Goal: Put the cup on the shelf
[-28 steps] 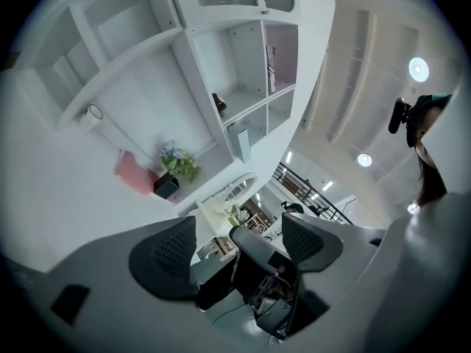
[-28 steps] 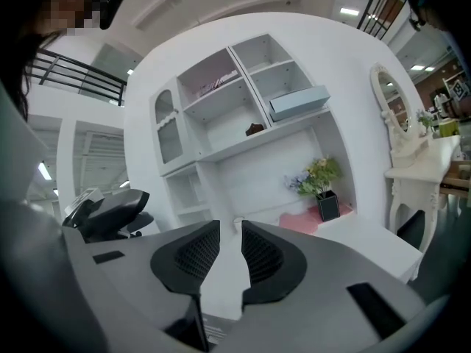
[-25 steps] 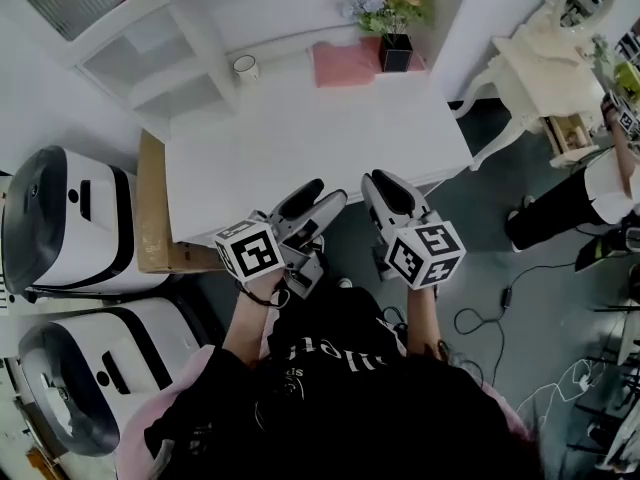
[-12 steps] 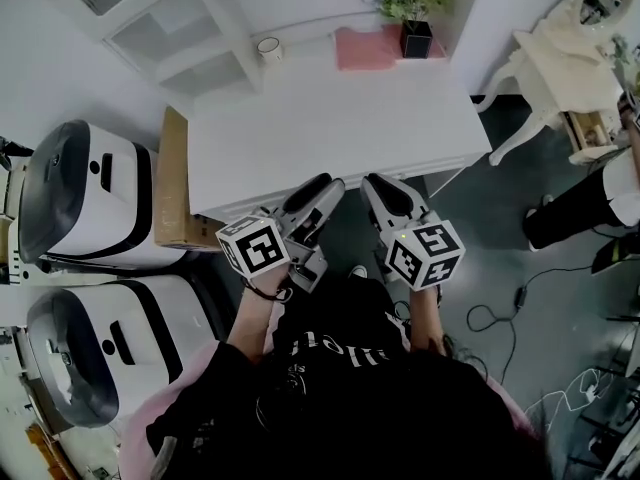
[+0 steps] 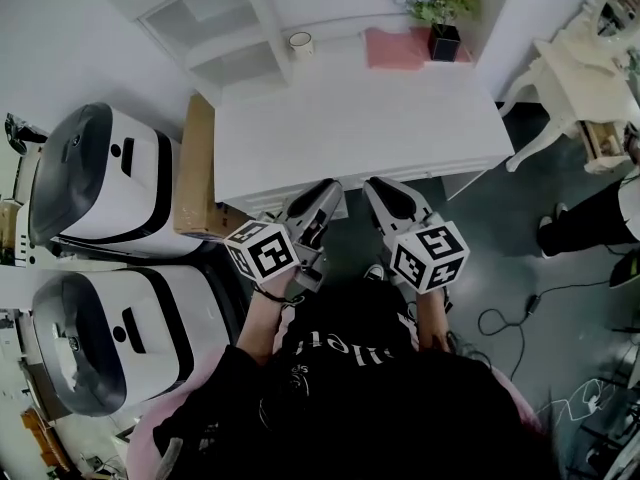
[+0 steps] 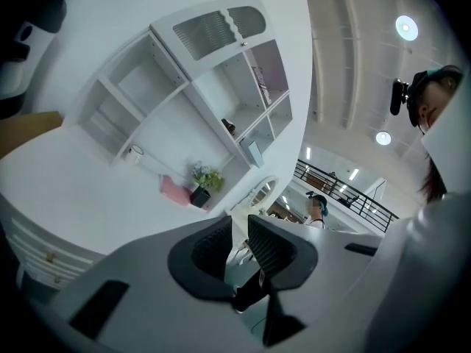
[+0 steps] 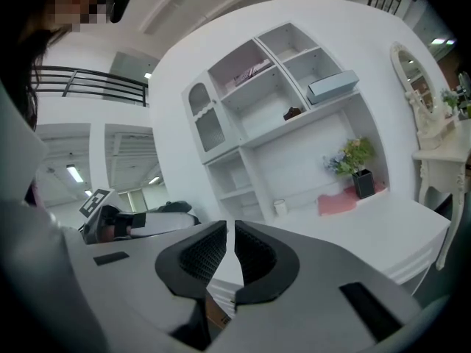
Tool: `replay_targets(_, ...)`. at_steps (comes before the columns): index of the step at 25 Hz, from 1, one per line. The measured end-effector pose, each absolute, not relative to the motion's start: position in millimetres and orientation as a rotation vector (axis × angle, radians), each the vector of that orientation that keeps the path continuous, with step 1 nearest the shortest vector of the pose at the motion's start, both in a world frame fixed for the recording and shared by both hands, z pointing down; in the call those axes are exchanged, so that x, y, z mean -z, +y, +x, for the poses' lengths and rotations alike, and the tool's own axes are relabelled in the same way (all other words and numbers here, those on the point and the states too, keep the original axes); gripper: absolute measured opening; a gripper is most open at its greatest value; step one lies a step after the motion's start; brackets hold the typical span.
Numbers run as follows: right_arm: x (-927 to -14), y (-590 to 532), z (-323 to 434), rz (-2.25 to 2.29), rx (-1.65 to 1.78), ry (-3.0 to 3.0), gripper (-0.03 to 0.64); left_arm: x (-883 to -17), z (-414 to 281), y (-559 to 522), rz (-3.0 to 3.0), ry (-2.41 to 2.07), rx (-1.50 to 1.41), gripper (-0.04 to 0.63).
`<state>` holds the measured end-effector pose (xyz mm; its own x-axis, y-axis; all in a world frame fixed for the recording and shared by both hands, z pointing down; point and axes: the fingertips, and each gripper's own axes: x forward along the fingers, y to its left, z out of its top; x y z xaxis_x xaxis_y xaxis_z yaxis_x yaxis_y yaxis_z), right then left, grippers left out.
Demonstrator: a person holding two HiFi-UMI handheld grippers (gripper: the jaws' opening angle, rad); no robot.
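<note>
A small white cup (image 5: 300, 42) stands at the back of the white desk (image 5: 360, 128), next to the white shelf unit (image 5: 230, 18). It also shows as a small cup (image 6: 135, 151) in the left gripper view and as a cup (image 7: 280, 207) under the shelves in the right gripper view. My left gripper (image 5: 328, 190) and right gripper (image 5: 380, 188) hover side by side at the desk's near edge, far from the cup. Both sets of jaws have just been closing and now stand shut with nothing between them, left gripper (image 6: 237, 230) and right gripper (image 7: 230, 230).
A potted flower (image 5: 444, 38) and a pink cloth (image 5: 395, 48) lie at the desk's back right. A cardboard box (image 5: 198, 168) leans at the desk's left, beside two white-and-black machines (image 5: 100, 183). An ornate white table (image 5: 575, 78) and a person's legs (image 5: 590, 218) are at the right.
Both grippers have moved forward to the desk's near edge. The left jaws went from wide open to shut. The right jaws closed the last bit.
</note>
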<state>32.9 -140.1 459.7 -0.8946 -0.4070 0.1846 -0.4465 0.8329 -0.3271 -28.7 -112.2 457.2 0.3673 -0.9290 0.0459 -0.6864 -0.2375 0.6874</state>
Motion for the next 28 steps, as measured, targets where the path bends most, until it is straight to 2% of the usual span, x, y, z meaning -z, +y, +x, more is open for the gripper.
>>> replay_targets(15, -479.9, -38.7, -58.7, 0.558, -0.578, -2.840, 0.063, -480.4, -127.9, -3.2, 1.958, -1.580, 0.390, 0.071)
replay_targets(28, -491.7, 5.3, -85.9, 0.537, -0.551, -2.792, 0.061, -493.5, -150.5, 32.3, 1.964, -1.575, 0.381, 0.071)
